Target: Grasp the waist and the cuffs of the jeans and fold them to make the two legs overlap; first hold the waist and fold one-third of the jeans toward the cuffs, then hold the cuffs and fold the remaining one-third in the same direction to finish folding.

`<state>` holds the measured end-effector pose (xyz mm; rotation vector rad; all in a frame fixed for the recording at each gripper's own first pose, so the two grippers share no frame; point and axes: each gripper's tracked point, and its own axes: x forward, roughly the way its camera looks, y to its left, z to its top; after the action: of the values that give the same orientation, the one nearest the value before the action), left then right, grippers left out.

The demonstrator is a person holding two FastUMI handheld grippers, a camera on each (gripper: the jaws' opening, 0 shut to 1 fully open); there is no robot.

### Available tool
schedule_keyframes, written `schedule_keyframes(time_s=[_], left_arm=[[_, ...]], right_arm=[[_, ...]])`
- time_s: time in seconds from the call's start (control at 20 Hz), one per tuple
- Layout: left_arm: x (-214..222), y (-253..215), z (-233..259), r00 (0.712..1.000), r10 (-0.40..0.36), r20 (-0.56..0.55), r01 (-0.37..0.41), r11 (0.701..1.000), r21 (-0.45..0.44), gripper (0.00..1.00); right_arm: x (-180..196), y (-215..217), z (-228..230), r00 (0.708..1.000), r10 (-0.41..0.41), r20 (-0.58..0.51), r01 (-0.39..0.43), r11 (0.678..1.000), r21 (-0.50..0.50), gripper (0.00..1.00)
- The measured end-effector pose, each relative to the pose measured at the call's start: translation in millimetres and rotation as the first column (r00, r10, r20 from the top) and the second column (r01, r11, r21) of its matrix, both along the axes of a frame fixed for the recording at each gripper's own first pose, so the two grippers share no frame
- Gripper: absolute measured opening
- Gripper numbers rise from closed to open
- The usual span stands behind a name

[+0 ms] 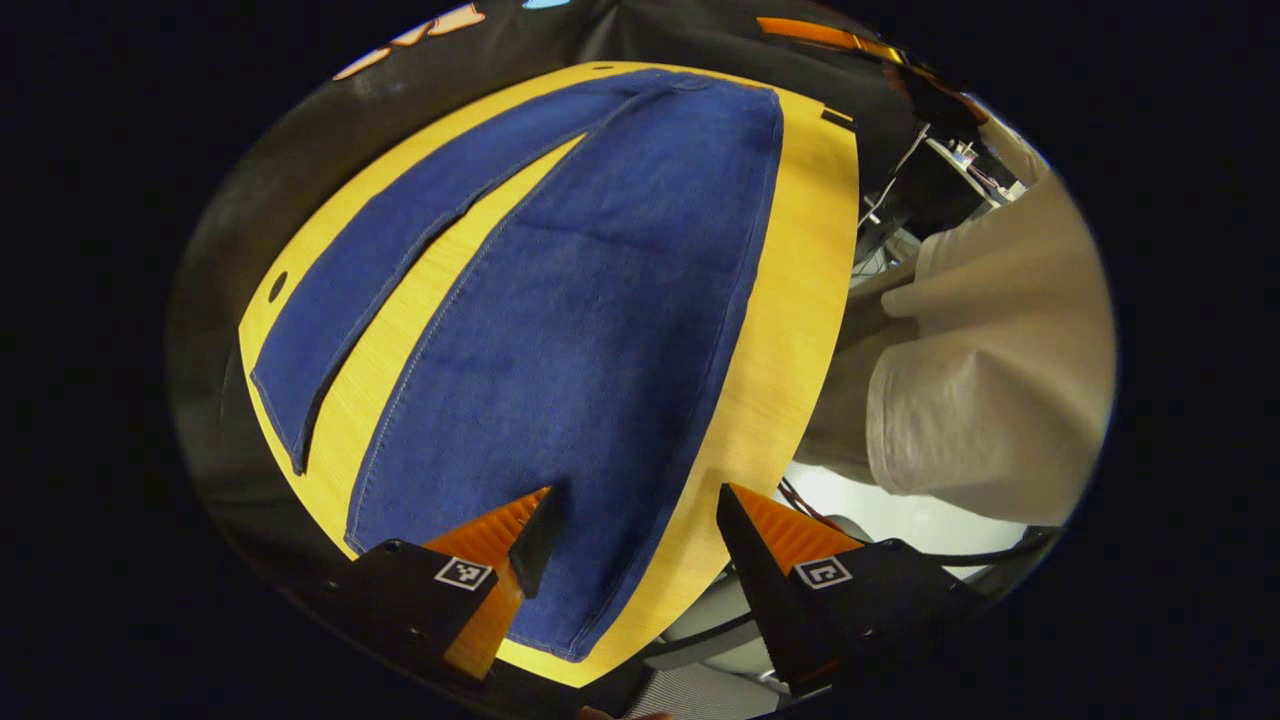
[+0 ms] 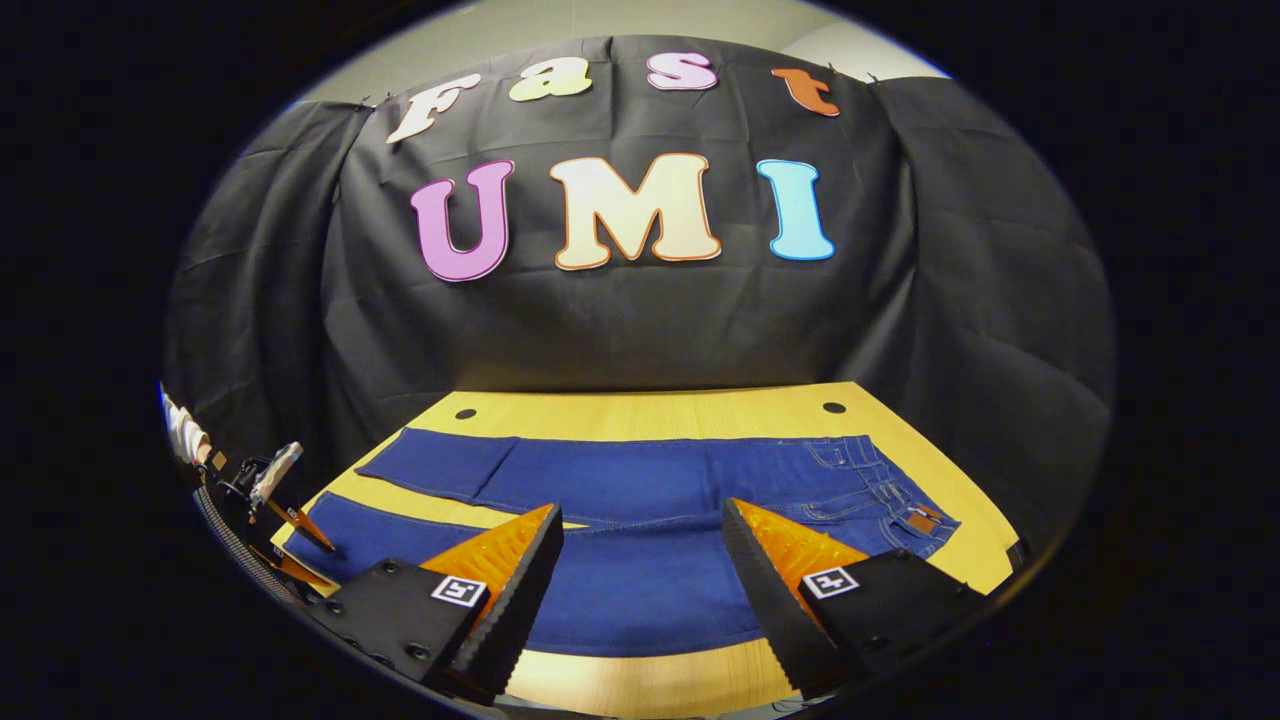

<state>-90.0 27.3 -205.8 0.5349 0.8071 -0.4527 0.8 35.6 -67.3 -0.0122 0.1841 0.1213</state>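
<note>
jeans [image 2: 640,530] flat on tabletop [image 2: 650,405], legs apart, waist to the right | left gripper [image 1: 635,525] jaws released over near cuff | right gripper [image 2: 640,550] jaws released, near waist | advice: pinch near leg's outer edge at both ends, lift together, lay evenly onto far leg

Both grippers held with jaws spread, nothing between them.

The left gripper [image 1: 635,525] has its jaws wide apart, and the person's light sleeve [image 1: 985,370] lies to its right. The right gripper [image 2: 640,545] is likewise spread; in the right gripper view the left gripper [image 2: 285,525] appears small at far left.
</note>
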Motion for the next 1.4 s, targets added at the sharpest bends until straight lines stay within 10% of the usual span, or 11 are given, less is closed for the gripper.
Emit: schedule_keyframes(time_s=[1.05,1.4], left_arm=[[0,2,-16,0.990,0.030,-0.136,-0.008,0.986,0.166,0.94],[0,-13,-21,0.989,-0.012,-0.145,0.043,0.977,0.210,0.76]], right_arm=[[1,-14,-33,0.995,-0.005,-0.099,0.004,1.000,-0.012,0.99],[-4,-10,-40,0.994,-0.029,-0.103,0.032,0.999,0.024,0.99]])
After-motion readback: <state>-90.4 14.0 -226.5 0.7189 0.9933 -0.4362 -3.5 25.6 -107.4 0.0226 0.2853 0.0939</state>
